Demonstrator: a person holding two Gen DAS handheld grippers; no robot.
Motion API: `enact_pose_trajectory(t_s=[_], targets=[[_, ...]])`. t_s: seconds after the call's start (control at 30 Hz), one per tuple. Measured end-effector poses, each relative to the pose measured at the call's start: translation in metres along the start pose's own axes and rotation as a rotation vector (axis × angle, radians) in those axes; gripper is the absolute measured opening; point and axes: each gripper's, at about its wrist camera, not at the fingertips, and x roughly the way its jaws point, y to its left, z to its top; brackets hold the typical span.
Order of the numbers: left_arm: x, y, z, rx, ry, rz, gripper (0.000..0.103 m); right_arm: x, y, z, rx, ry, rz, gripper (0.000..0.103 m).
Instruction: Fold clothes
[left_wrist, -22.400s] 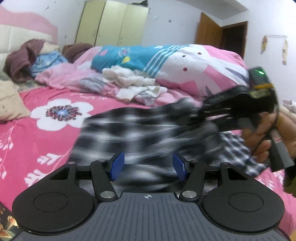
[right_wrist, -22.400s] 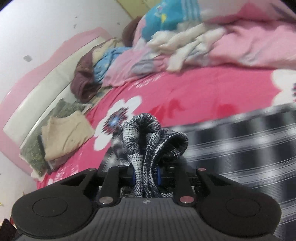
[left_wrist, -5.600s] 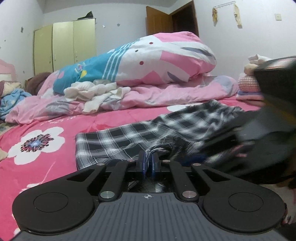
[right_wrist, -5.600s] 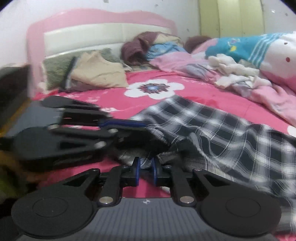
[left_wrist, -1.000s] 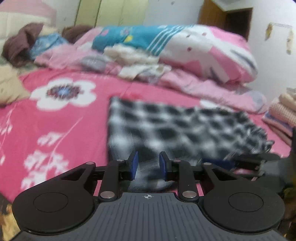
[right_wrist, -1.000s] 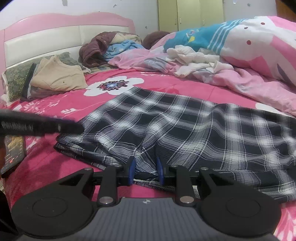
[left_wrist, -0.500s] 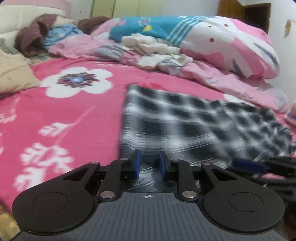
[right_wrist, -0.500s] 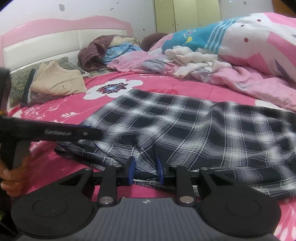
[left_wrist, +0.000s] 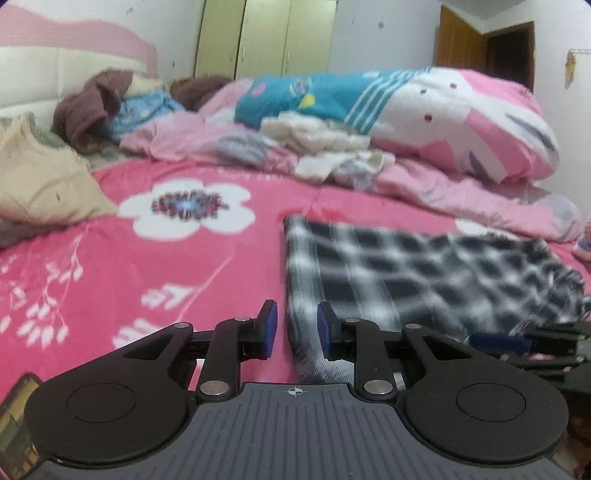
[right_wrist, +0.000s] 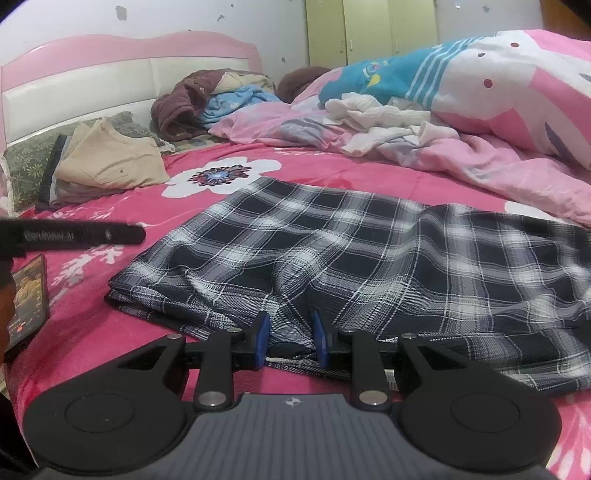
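Lying flat — one plaid garment | left gripper apart | right gripper apart — fabric edge between

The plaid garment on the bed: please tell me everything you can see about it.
The plaid garment is thin woven cloth checked in black, grey and white. It lies spread nearly flat on the pink flowered bedsheet, doubled over so that a lower layer shows along its near edge, with soft wrinkles near the middle. The right gripper has its open fingers at that near edge, with a fold of the cloth between them. The left gripper, also open, is at the garment's left corner.
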Motion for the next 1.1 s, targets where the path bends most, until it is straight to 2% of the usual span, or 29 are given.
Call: enact_pose_trajectory(t_s=[0.13, 0.33, 0.5, 1.1], targets=[[0.004, -0.014, 0.002, 0.016, -0.007, -0.05, 0.024, 0.0, 0.0, -0.001, 0.002, -0.001, 0.001, 0.027], [0.012, -0.035, -0.007, 0.073, 0.038, -0.114, 0.024, -0.001, 0.0, -0.001, 0.005, -0.003, 0.003, 0.027], [0.03, -0.036, -0.02, 0.11, 0.138, -0.093, 0.026, -0.001, -0.001, -0.001, 0.008, -0.004, 0.006, 0.027], [0.027, -0.03, -0.02, 0.069, 0.159, -0.112, 0.029, -0.001, -0.001, -0.001, 0.008, -0.007, 0.006, 0.027]])
